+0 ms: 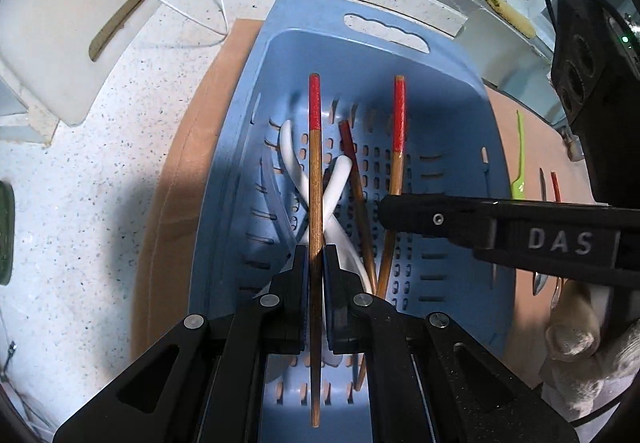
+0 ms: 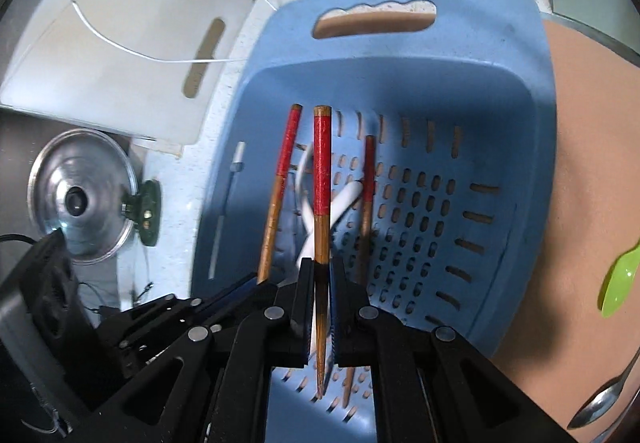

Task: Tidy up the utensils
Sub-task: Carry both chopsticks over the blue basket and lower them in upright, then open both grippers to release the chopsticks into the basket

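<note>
"Where was the chopstick when you looked?"

"My left gripper (image 1: 316, 255) was pinching one chopstick (image 1: 315, 179) partway along its bamboo shaft, its long axis running straight ahead between my fingers. The red-painted butt was out front, the thin tip trailing back under my palm."

"And the other hand?"

"My right gripper (image 2: 322, 275) was clamped on a second chopstick (image 2: 322, 179) the same way, red end forward, pointed tip behind the pads. Seen from my left fingers, that right gripper (image 1: 440, 221) sat just to the right and slightly ahead, so the two sticks lay nearly parallel, side by side, both over the blue basket (image 1: 452, 91)."

"How did they look?"

"Slim brown bamboo, the top third painted bright red, tapering to a point. A matching pair, I judged."

"What lay below?"

"Down past my fingertips, on the slotted floor of the basket, a third chopstick (image 1: 354, 179) with a darker red end lay at a slant, touching two white spoons (image 1: 332, 187) crossed in an X. I couldn't tell whether my sticks touched anything below."

"And farther out?"

"The basket sat on a tan mat (image 1: 188, 163). To my right fingers' right, on the mat, lay a green spoon (image 2: 620, 279) and a metal spoon (image 2: 600, 403). I reckoned the coming move hinged on carrying both sticks out rightward, keeping them parallel."
</note>
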